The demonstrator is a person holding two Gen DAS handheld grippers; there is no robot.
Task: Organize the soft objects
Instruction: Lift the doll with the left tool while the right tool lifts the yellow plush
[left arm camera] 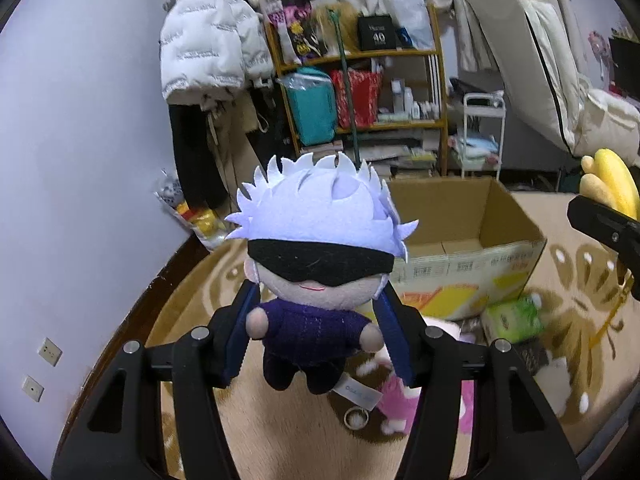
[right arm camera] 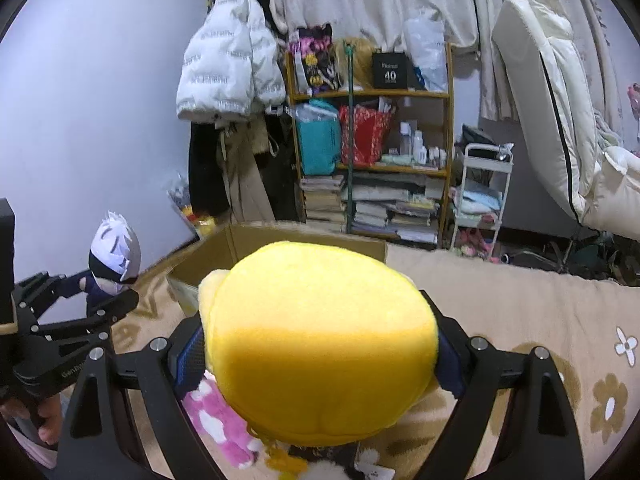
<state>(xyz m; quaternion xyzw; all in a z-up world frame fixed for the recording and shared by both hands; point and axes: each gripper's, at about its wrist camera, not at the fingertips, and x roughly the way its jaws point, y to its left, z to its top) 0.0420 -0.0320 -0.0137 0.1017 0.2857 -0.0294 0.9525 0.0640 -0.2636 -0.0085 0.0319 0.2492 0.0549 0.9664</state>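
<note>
I have both toys lifted, the left gripper (left arm camera: 316, 332) jaws clenched on the white-haired doll (left arm camera: 320, 276) and the right gripper (right arm camera: 320, 350) jaws on the yellow plush (right arm camera: 320, 344), so next I judge both go over the open cardboard box (left arm camera: 472, 240).

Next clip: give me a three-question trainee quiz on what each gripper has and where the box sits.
1. True or false: the left gripper is shut on the white-haired doll.
2. Multiple choice: the right gripper is shut on: A) a pink plush, B) the yellow plush, C) a green packet.
3. Fill in: the open cardboard box stands on the ____ , beyond the doll in the left wrist view.

Key
1. True; the pads press its sides.
2. B; the pink plush lies on the carpet below.
3. Carpet.
</note>
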